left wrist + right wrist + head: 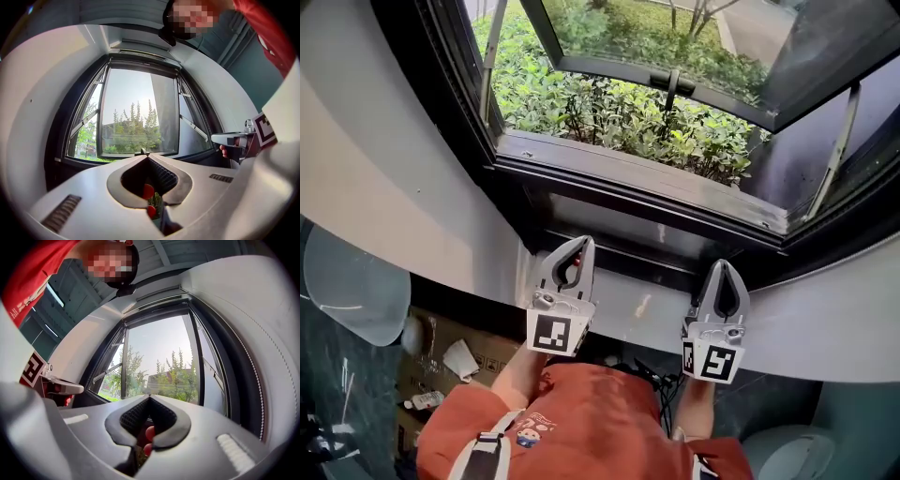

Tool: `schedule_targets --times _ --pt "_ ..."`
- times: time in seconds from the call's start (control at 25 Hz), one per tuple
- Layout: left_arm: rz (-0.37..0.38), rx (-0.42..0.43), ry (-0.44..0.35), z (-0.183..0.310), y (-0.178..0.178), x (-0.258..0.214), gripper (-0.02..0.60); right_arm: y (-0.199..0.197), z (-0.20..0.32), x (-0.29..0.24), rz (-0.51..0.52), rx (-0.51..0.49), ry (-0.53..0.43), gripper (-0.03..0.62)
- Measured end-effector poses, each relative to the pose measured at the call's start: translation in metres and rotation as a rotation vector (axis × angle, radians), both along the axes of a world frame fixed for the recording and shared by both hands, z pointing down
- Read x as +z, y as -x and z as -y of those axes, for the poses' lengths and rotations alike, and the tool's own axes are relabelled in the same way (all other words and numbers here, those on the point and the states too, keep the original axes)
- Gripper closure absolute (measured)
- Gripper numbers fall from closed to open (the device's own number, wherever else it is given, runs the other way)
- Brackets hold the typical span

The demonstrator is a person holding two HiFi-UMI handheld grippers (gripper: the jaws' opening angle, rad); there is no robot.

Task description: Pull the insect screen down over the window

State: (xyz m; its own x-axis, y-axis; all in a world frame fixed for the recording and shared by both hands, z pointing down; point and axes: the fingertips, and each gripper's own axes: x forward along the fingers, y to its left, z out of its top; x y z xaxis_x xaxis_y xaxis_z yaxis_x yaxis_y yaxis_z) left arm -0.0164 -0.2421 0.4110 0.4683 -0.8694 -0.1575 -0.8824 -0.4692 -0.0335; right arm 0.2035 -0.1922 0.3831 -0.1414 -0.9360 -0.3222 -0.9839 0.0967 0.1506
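**Screen's not down yet, and both tools are clamped shut**

Both hands are parked in front of the window (639, 180), just over the white ledge (623, 302). The left tool (580, 244) and the right tool (724, 266) are each fully closed with nothing between the jaws, tips aimed at the lower frame.

The insect screen isn't over the opening at all. Both gripper views look straight out at trees and sky with no mesh in the way. My guess is it's rolled up in the top rail (140, 51), but I can't make out a pull bar there.

Stuff that could bite from here:
- Closed jaws can't grab anything, so poking at the rail like this would just skid off it.
- The rail sits high and outside the head view, so the reach up is half blind.
- Grabbing it off-centre or with one tool probably cocks the bar and jams it in the side tracks.
- A weak pinch lets it snap back up.
- The glass pane (675, 56) is swung outward over the bushes (619, 117), so overreaching means bumping it.
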Motion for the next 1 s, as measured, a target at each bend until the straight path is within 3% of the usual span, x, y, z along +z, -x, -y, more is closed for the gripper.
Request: schedule_targets --times 0.48,1.0 --pt "-0.003 -0.008 -0.1 0.017 0.009 -0.037 0.577 -0.008 0.011 -0.052 0.003 -0.002 -0.123 0.585" --pt "-0.032 -0.033 -0.239 0.041 0.018 -0.102 0.577 -0.013 0.024 -0.131 -0.1 0.02 -0.294 0.585"
